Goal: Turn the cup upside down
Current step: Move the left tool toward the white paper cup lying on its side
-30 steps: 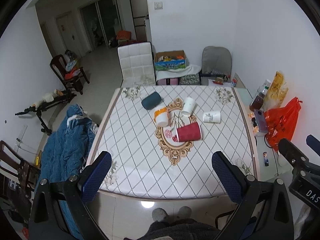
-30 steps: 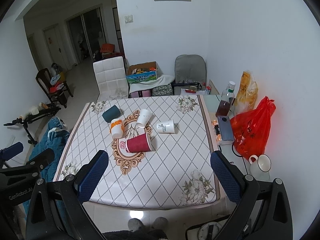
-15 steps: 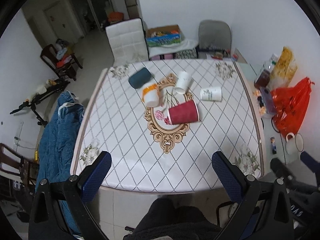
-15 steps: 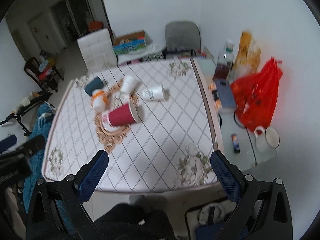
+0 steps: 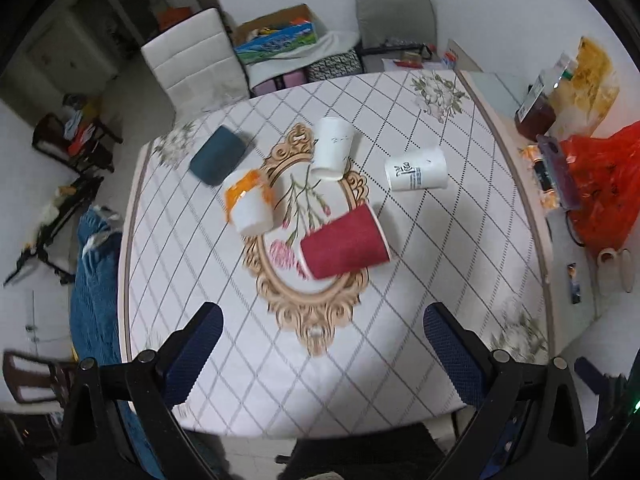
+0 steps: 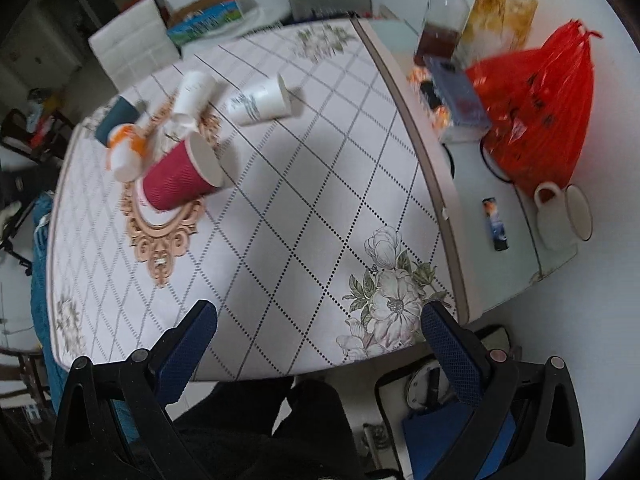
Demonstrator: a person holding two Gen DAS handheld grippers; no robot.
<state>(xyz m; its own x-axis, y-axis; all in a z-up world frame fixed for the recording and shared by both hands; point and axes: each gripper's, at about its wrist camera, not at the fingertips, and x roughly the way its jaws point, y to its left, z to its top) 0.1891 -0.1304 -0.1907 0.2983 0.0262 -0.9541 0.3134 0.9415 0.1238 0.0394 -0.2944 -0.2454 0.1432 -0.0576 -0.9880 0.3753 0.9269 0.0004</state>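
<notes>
Several paper cups lie on their sides on the quilted table (image 5: 200, 280): a red cup (image 5: 344, 246) nearest me, an orange-and-white cup (image 5: 250, 204), a plain white cup (image 5: 332, 148), a printed white cup (image 5: 416, 170) and a dark teal cup (image 5: 218, 156). The red cup (image 6: 180, 176) and printed white cup (image 6: 260, 100) also show in the right wrist view. My left gripper (image 5: 320, 344) is open and empty, above the table's near edge. My right gripper (image 6: 318, 340) is open and empty, above the near right corner.
A side table at the right holds a red plastic bag (image 6: 536, 108), a bottle (image 6: 442, 20), a white mug (image 6: 560, 216) and a lighter (image 6: 496, 224). A white chair (image 5: 192, 60) and a grey chair (image 5: 394, 12) stand beyond the table. Blue cloth (image 5: 92, 280) hangs at the left.
Both grippers have moved forward and tilted down toward the table, so the cups look larger and nearer. The cups have not moved. Both grippers stay open.
</notes>
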